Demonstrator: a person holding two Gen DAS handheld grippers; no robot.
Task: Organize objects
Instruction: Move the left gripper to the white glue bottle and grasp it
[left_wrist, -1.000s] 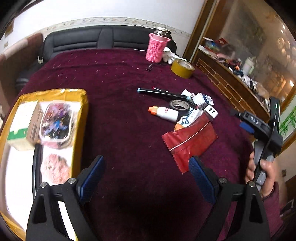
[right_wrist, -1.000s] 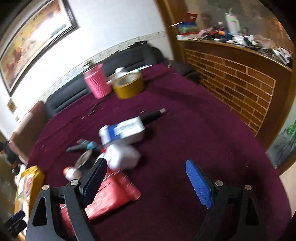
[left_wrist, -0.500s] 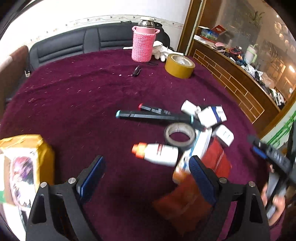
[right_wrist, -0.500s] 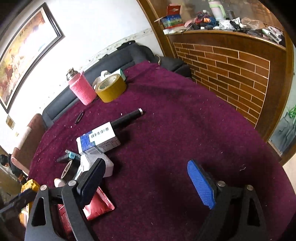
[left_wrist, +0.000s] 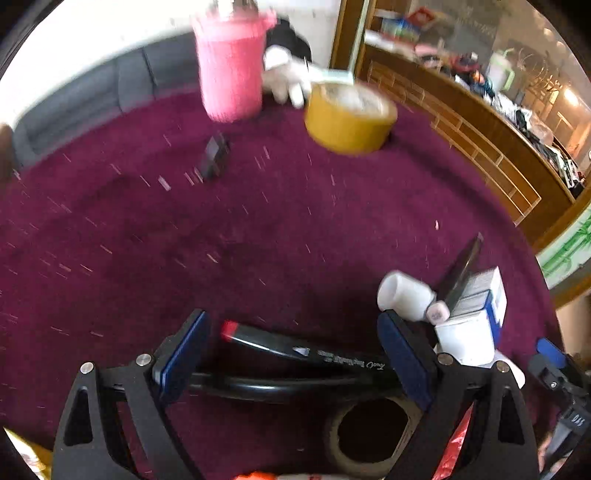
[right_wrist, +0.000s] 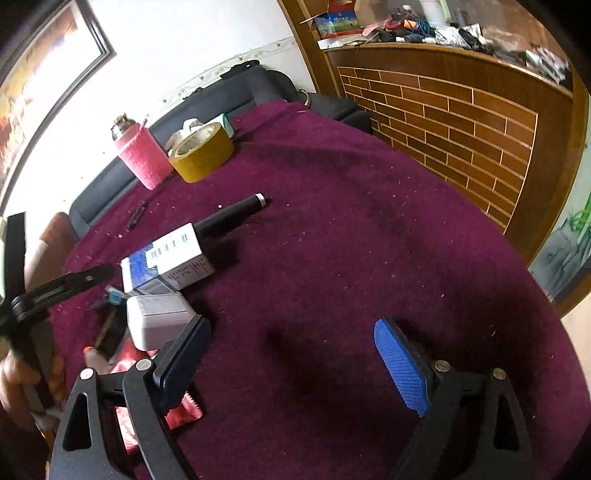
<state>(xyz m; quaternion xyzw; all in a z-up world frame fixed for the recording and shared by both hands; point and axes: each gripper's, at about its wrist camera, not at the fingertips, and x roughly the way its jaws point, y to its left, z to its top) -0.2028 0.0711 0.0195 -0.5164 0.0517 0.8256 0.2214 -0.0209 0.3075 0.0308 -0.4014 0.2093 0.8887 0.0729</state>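
My left gripper (left_wrist: 293, 354) is open and low over the pile, with a black marker with a red end (left_wrist: 295, 350) lying between its fingers, untouched. A second black pen (left_wrist: 277, 387) and a grey tape ring (left_wrist: 369, 432) lie just below it. A small white bottle (left_wrist: 406, 295), a blue-and-white box (left_wrist: 484, 291) and a white box (left_wrist: 465, 339) sit by the right finger. My right gripper (right_wrist: 293, 362) is open over bare maroon cloth, right of the blue-and-white box (right_wrist: 170, 258), a white box (right_wrist: 159, 325) and a red packet (right_wrist: 181, 410).
A pink-sleeved flask (left_wrist: 231, 70) and a yellow tape roll (left_wrist: 349, 118) stand at the far side of the maroon table (left_wrist: 258, 229). A small black item (left_wrist: 214, 155) lies near them. A black pen (right_wrist: 229, 214) points away. A brick-faced counter (right_wrist: 461, 110) borders the right.
The left gripper has swung right, away from the yellow tray, and come down over the pile so the markers now lie between its fingers. The right gripper has dropped a little.
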